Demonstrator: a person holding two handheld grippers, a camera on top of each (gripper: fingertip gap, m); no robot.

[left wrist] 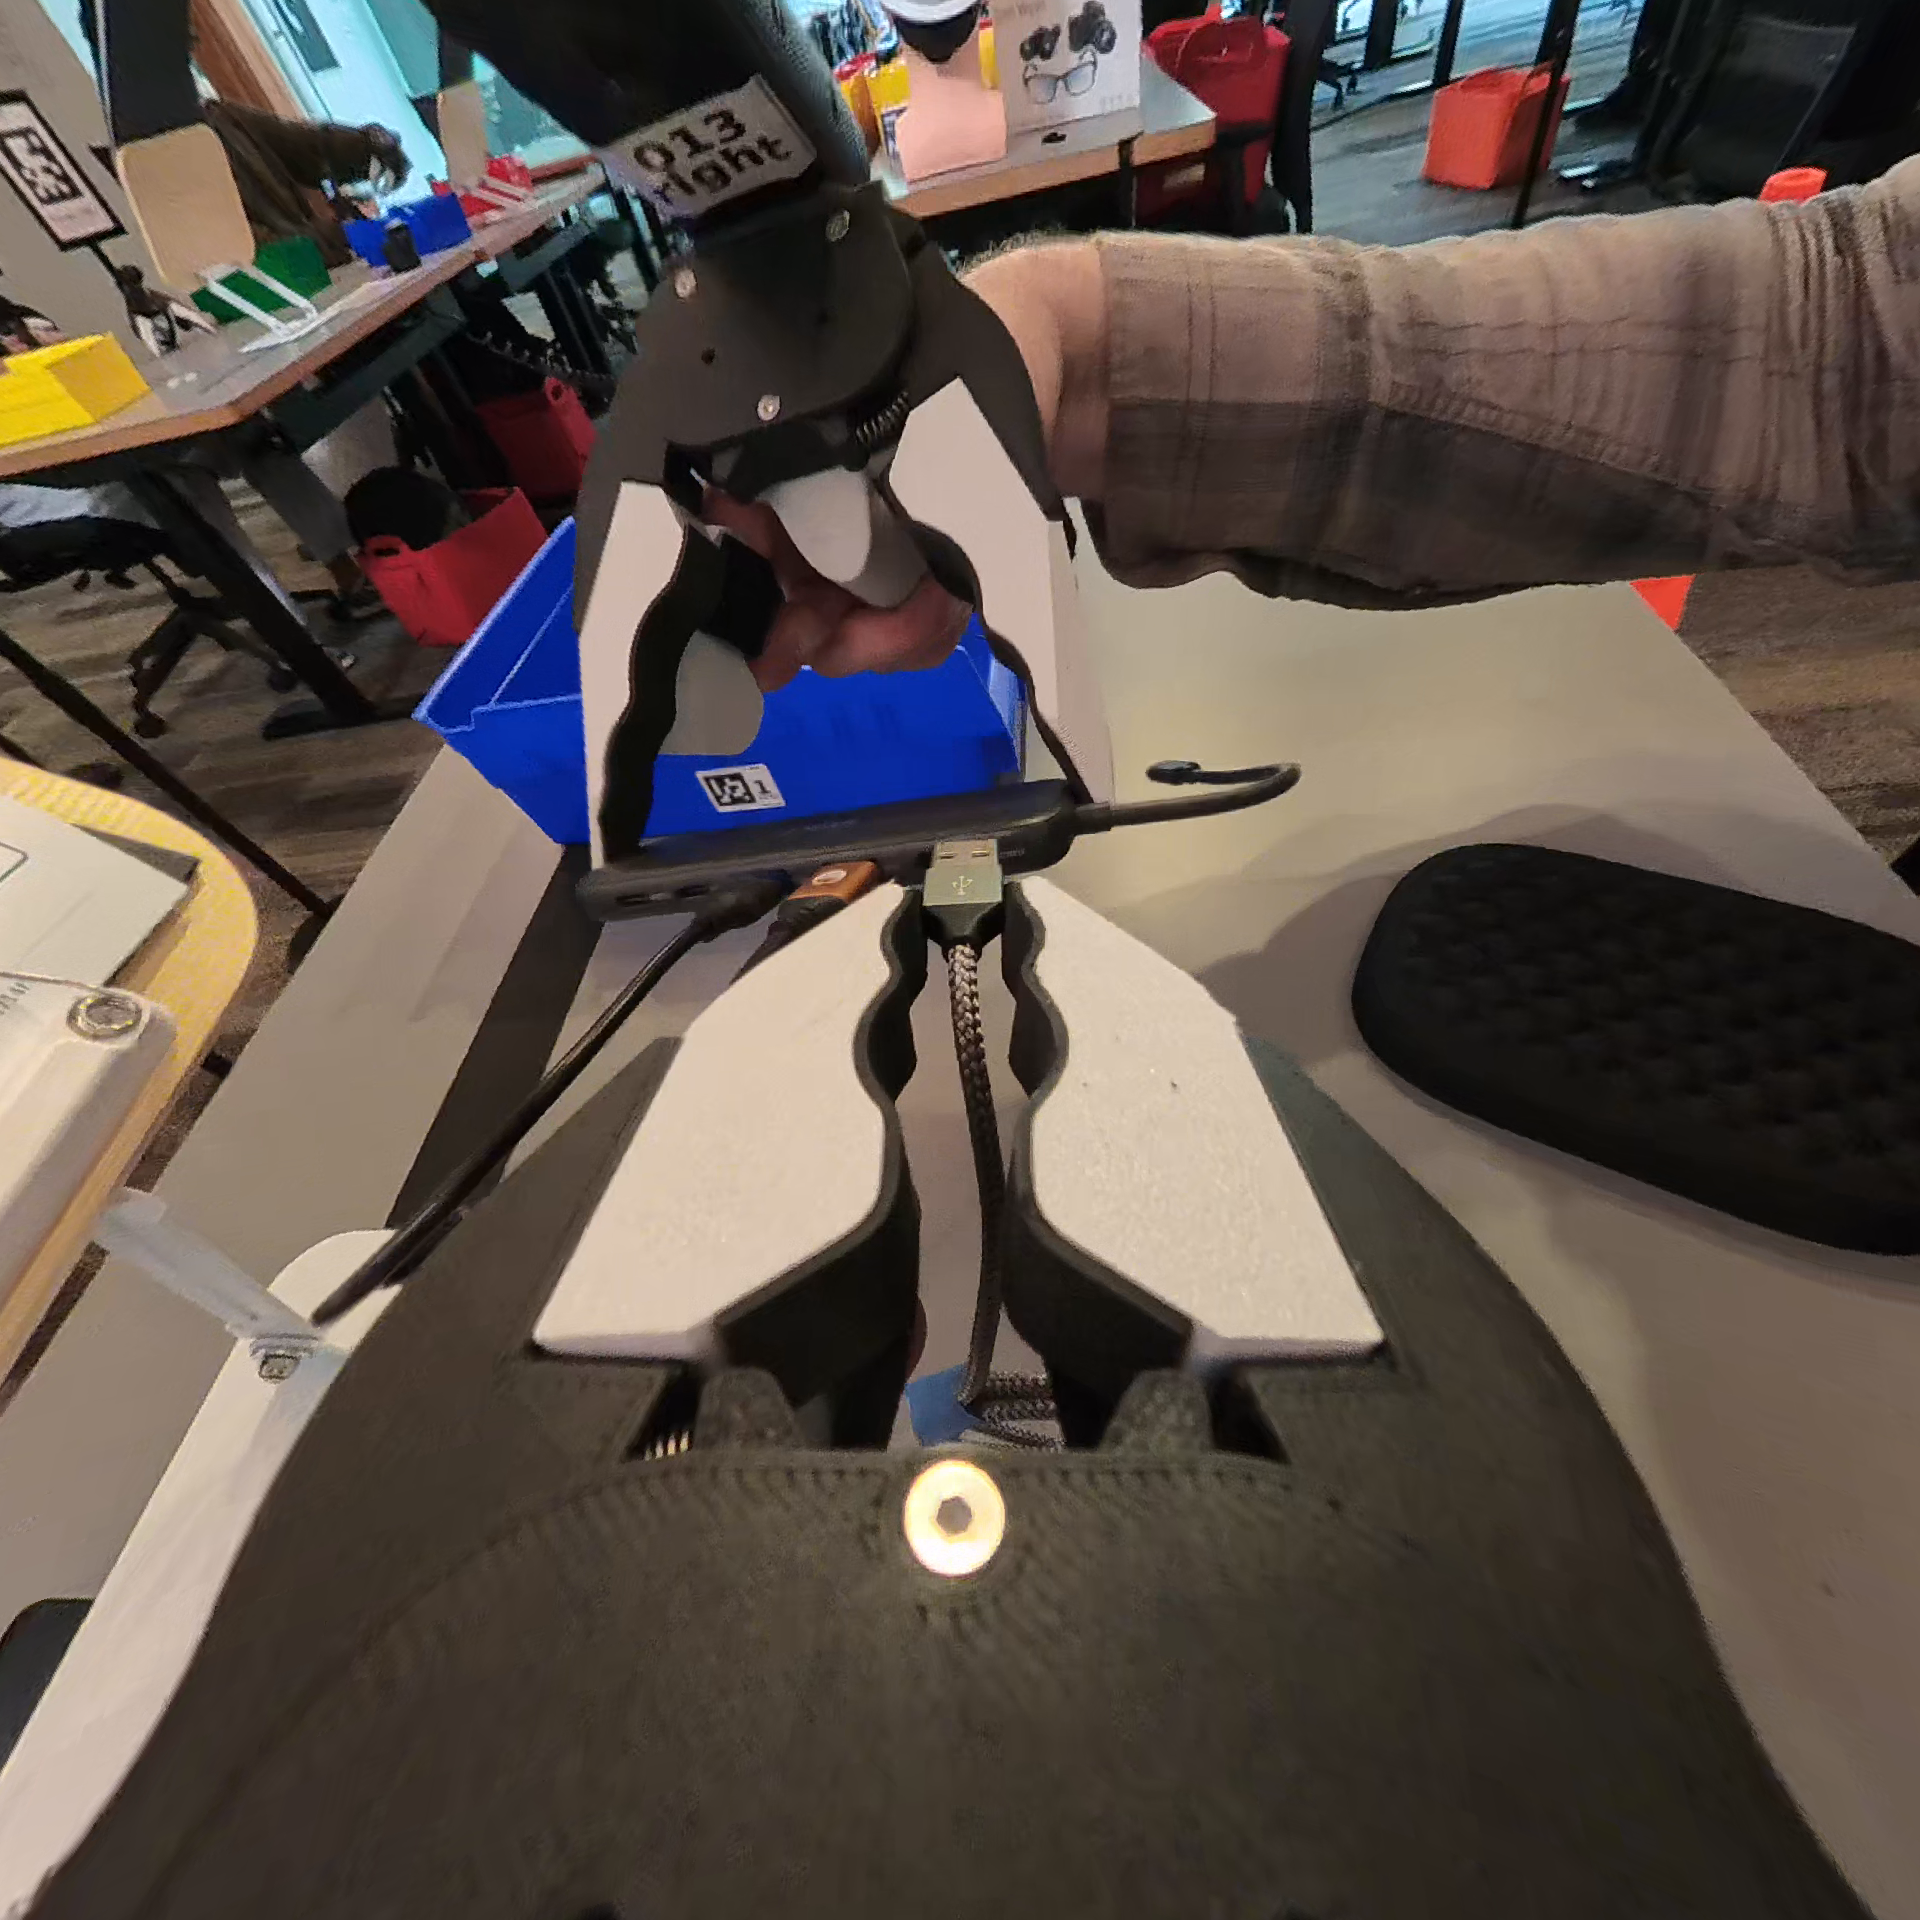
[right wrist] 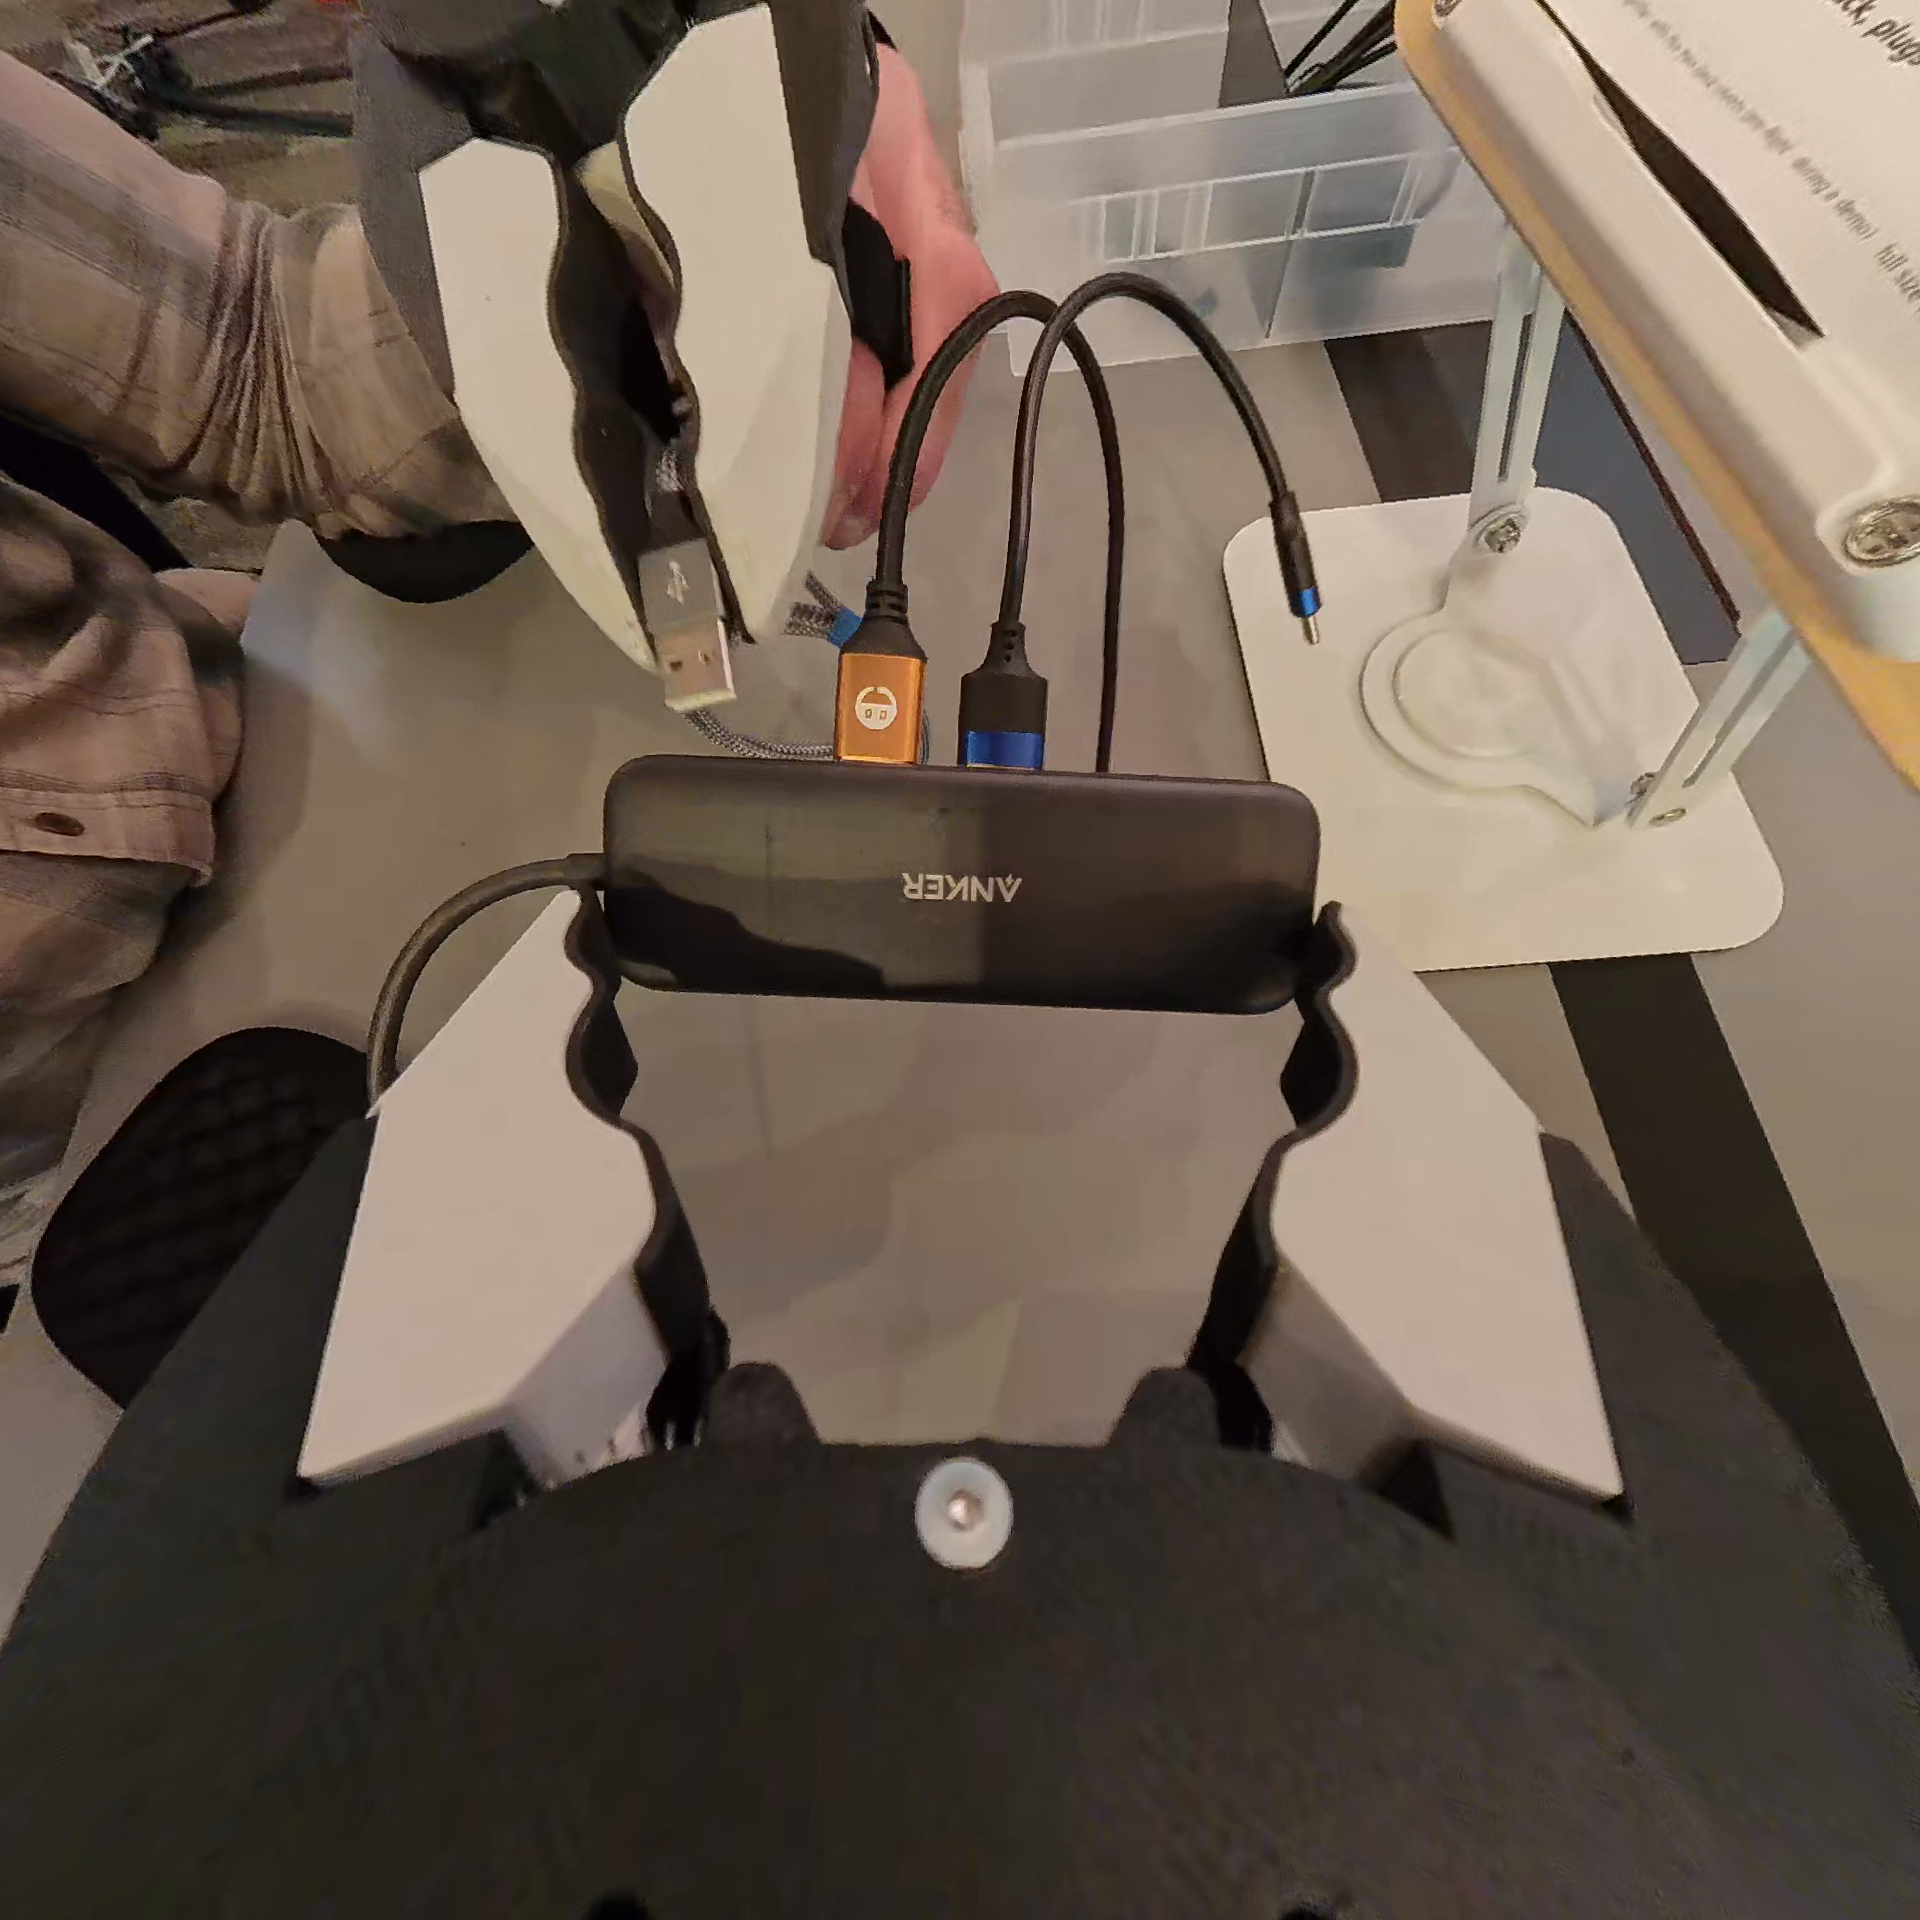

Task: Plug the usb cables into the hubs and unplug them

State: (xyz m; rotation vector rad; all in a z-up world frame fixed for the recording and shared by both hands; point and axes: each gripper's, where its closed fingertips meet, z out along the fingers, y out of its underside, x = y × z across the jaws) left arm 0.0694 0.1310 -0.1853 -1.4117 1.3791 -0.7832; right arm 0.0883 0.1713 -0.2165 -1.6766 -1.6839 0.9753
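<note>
Braided grey USB cable (left wrist: 977, 1049) sits pinched in my left gripper (left wrist: 961, 914), its silver plug just short of the flat black hub (right wrist: 961, 883) clamped endwise in my right gripper (right wrist: 961, 961).

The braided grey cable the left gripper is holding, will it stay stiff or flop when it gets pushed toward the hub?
The metal-shelled plug looks rigid, and the left gripper clamps right behind it, so it should probably push straight. The braided cable curves loosely behind, so it is likely floppy. The hub, clamped in the right gripper, probably won't slide.
</note>
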